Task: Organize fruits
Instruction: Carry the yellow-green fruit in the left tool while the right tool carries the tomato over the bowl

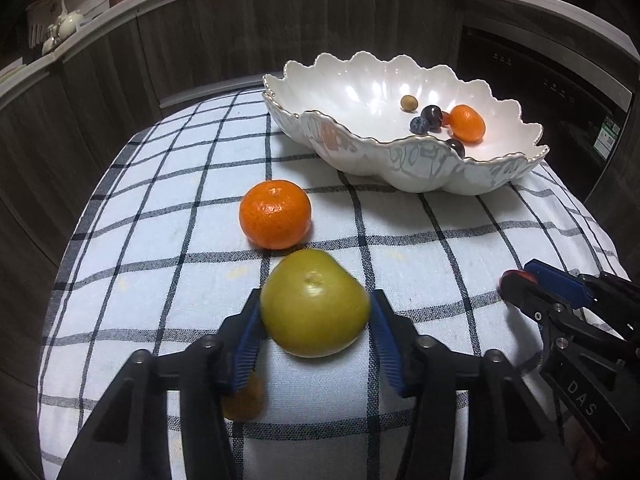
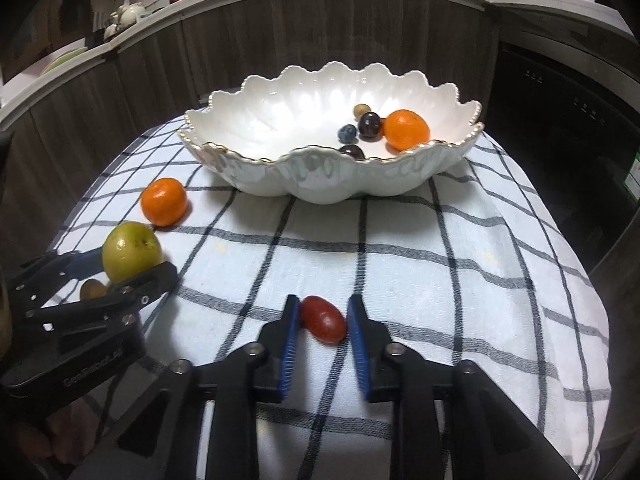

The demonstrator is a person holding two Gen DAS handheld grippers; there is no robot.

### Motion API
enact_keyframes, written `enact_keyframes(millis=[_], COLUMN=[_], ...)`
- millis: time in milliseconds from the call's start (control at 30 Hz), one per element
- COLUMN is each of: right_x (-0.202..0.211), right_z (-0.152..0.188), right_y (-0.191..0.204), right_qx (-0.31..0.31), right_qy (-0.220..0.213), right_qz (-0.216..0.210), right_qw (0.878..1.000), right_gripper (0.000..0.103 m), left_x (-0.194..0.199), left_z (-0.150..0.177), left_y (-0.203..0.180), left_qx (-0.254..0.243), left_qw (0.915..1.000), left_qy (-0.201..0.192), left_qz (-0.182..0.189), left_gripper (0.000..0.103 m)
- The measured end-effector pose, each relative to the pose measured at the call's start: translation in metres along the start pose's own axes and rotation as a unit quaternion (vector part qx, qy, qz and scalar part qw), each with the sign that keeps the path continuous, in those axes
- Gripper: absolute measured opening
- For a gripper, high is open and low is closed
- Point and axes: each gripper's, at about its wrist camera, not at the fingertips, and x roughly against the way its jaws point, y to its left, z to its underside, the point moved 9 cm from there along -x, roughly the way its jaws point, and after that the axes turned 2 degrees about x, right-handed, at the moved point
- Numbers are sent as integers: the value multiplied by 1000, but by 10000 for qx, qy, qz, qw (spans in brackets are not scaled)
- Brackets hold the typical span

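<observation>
Near the front edge of the checked cloth (image 2: 400,264), the left gripper (image 1: 316,312) is clamped on a green apple (image 1: 314,302), both blue pads against its sides. A small brownish fruit (image 1: 244,400) lies by its left finger. Toward the right edge, the right gripper (image 2: 323,320) is clenched on a red grape (image 2: 323,319). Just beyond the apple sits a tangerine (image 1: 275,214). At the far edge stands the scalloped white bowl (image 2: 320,184), with an orange (image 2: 407,129) and several small dark fruits (image 2: 369,125) inside.
</observation>
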Motion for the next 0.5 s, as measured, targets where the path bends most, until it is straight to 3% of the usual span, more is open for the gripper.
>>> enact_keyframes(millis=[500], right_x=[9], right_z=[-6], right_y=[-1], right_qx=[-63], right_qy=[-104], right_qz=[-56], right_qw=[9999], right_gripper=[24], left_x=[11], left_z=[-1], left_y=[0], left_qx=[76], left_qw=[9999], left_qy=[-76], left_qz=[69], left_gripper=[49])
